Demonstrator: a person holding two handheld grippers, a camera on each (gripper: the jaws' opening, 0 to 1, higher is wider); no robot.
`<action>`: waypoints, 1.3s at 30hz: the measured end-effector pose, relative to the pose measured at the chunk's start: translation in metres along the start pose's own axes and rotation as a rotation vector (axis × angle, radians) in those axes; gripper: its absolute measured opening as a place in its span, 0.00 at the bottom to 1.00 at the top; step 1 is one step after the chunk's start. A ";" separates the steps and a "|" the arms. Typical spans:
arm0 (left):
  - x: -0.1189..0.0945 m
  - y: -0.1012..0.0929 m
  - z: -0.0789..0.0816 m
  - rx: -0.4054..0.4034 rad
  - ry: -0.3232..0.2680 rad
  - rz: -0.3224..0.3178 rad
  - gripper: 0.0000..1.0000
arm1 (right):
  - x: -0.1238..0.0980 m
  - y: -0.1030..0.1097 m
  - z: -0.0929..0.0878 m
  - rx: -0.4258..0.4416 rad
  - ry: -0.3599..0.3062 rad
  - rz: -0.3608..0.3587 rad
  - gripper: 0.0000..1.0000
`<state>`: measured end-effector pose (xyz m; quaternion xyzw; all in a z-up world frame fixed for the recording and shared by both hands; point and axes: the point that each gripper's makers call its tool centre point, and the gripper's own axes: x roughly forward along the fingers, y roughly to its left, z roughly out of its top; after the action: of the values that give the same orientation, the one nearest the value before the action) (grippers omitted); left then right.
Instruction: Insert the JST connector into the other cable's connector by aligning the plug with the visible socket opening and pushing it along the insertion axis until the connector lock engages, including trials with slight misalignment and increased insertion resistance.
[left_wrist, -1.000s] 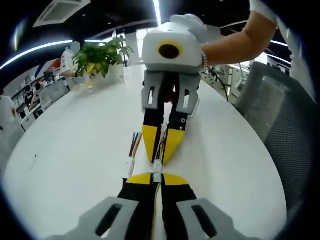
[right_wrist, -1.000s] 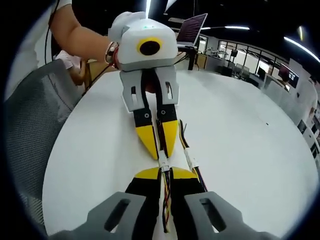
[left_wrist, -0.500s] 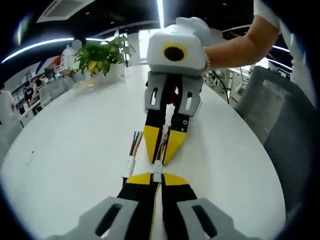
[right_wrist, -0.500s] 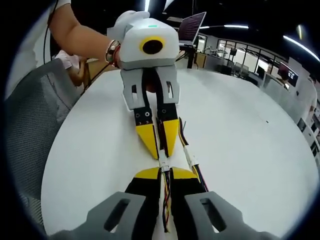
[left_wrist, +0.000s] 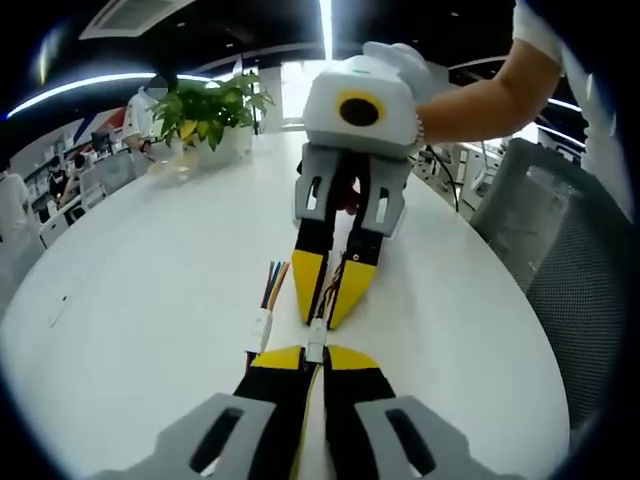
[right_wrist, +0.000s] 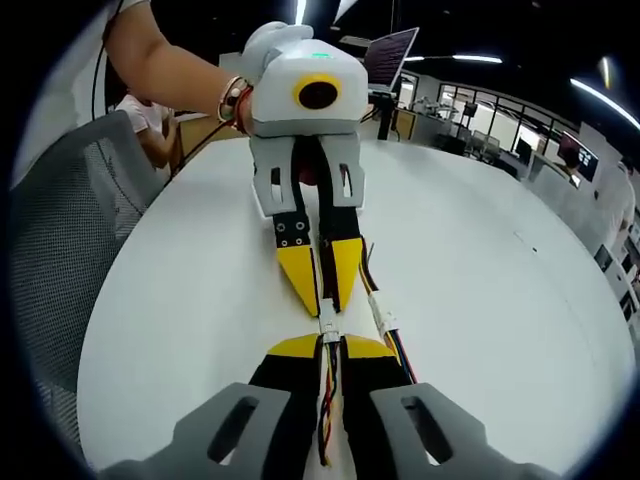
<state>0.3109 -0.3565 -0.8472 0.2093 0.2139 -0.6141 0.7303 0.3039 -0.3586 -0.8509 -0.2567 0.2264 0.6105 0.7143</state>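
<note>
Both grippers meet tip to tip low over the white table (left_wrist: 130, 290). My left gripper (left_wrist: 312, 358) is shut on a wired white JST connector (left_wrist: 315, 346) that pokes out past its yellow tips. The right gripper (left_wrist: 322, 318) comes in from the far side, shut on the mating connector. In the right gripper view, my right gripper (right_wrist: 328, 348) holds thin coloured wires between its jaws. The white connectors (right_wrist: 327, 326) sit in line between it and the left gripper (right_wrist: 326, 308). I cannot tell whether the lock has engaged.
A spare cable (left_wrist: 264, 318) with a white connector and coloured wires lies on the table beside the tips, also the spare cable (right_wrist: 383, 320). A potted plant (left_wrist: 205, 110) stands at the far end. Mesh chairs (left_wrist: 560, 260) (right_wrist: 60, 230), a laptop (right_wrist: 390, 55) and a person's forearm (left_wrist: 480, 95) border the table.
In each view the opposite gripper's body has swung slightly right and risen a little. The tips stay together on the connectors, both grippers still shut.
</note>
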 end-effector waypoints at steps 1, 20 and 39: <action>0.000 0.000 0.000 0.000 0.000 0.000 0.01 | 0.000 0.000 0.000 0.001 -0.001 -0.001 0.04; -0.001 0.000 -0.001 -0.020 -0.002 0.017 0.01 | 0.000 0.000 -0.001 0.000 0.004 -0.003 0.04; -0.002 0.004 -0.001 -0.024 0.000 0.035 0.06 | 0.001 -0.001 -0.001 0.014 0.002 -0.008 0.06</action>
<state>0.3147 -0.3536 -0.8472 0.2045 0.2175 -0.5987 0.7433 0.3049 -0.3589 -0.8519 -0.2533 0.2306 0.6058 0.7181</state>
